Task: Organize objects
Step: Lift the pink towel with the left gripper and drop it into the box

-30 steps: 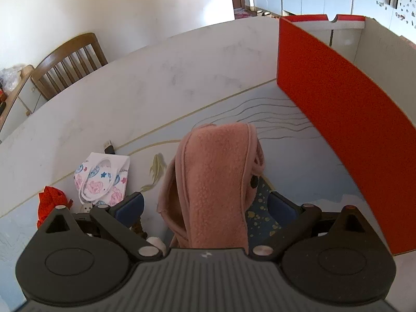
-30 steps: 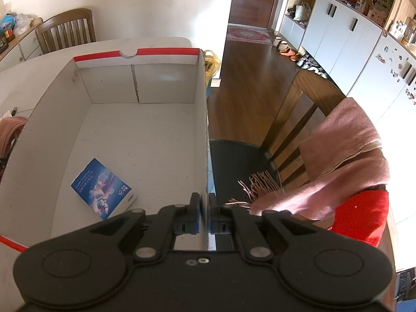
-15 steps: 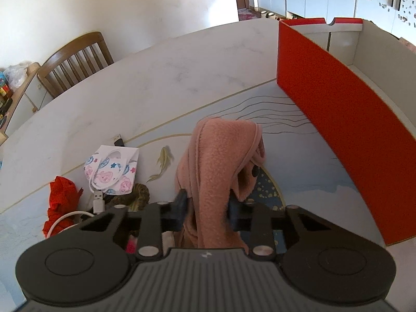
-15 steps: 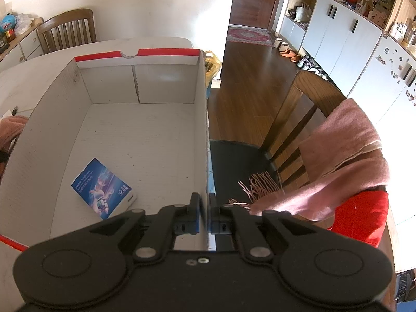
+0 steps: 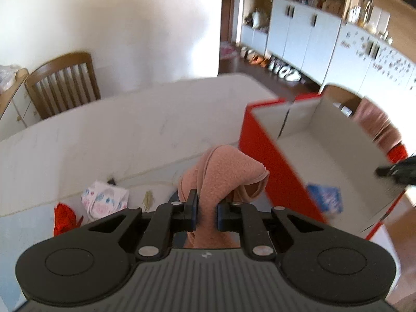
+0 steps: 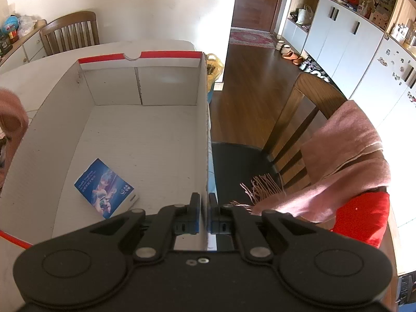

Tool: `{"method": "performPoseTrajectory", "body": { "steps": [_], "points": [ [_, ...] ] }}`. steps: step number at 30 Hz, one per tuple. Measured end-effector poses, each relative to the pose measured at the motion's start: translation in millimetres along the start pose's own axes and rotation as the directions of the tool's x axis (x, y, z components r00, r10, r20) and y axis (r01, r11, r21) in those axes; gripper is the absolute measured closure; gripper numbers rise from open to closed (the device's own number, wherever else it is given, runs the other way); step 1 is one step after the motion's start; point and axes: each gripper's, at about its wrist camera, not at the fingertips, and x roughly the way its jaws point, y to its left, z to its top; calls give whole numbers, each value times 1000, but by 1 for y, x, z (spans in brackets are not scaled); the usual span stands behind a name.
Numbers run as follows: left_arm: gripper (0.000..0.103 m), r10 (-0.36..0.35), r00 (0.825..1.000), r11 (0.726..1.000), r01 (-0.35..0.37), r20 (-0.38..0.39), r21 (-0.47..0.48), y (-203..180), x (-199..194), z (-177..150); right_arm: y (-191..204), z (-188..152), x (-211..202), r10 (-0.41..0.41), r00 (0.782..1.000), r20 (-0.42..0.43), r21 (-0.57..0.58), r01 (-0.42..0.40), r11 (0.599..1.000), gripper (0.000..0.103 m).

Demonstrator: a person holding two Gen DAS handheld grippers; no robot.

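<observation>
My left gripper has its jaws closing, and its pads press on a pink fleece cloth that hangs lifted above the table. In the right wrist view the same cloth shows at the left edge, outside the box. The large cardboard box, red outside and white inside, stands to the right of the cloth. A blue booklet lies on the box floor. My right gripper is shut on the box's right wall, near its front end.
A floral pouch and a red cloth lie on the white table to the left. A wooden chair stands behind the table. Right of the box, another chair carries a pink scarf and a red cushion.
The left gripper went from wide open to clamped on the pink cloth, then rose with it off the table. The right gripper and the box stayed still.
</observation>
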Motion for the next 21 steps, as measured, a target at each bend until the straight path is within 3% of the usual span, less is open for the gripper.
{"method": "performPoseTrajectory", "body": {
  "steps": [10, 21],
  "points": [
    [90, -85, 992, 994, 78, 91, 74, -39, -34, 52, 1, 0, 0, 6, 1000, 4, -7, -6, 1000, 98],
    [90, -189, 976, 968, 167, 105, 188, -107, -24, 102, 6, -5, -3, 37, 999, 9, -27, -37, 999, 100]
  ]
}}
